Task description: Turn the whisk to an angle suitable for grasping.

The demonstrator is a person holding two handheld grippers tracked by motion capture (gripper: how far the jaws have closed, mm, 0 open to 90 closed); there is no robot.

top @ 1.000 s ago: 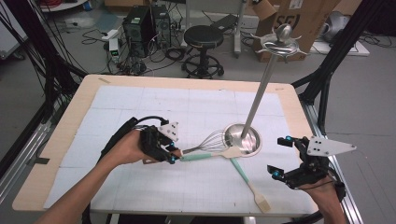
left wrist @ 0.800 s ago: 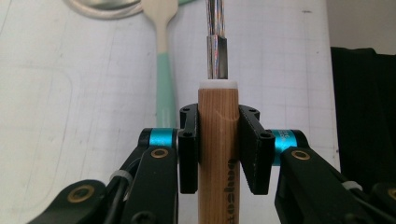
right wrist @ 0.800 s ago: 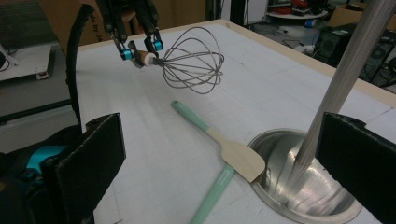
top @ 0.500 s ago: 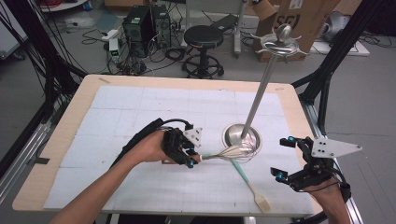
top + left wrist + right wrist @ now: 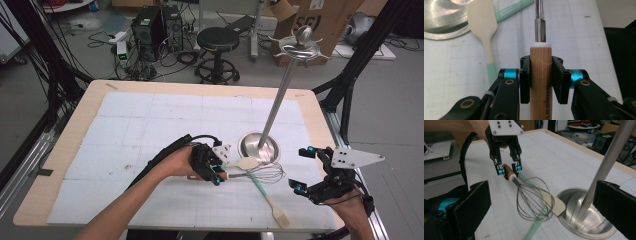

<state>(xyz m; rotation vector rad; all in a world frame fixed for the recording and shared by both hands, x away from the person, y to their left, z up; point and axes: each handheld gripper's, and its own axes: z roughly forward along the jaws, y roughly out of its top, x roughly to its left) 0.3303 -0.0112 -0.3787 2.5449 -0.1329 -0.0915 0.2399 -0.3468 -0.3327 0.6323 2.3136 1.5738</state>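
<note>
My left gripper is shut on the wooden handle of a wire whisk. The whisk's wire head reaches over a cream spatula blade just in front of the round steel base of a tall hook stand. A second spatula, mint-handled with a cream end, lies slanting toward the front edge. My right gripper hovers open at the right front of the table, its jaws wide apart with nothing between them, facing the whisk.
The stand's steel pole rises to a hooked top. A white gridded mat covers the wooden table. Behind the table are a stool, computer cases and cables on the floor.
My left gripper has carried the whisk to the right, toward the stand's base, and a little lower. The right gripper has stayed put.
</note>
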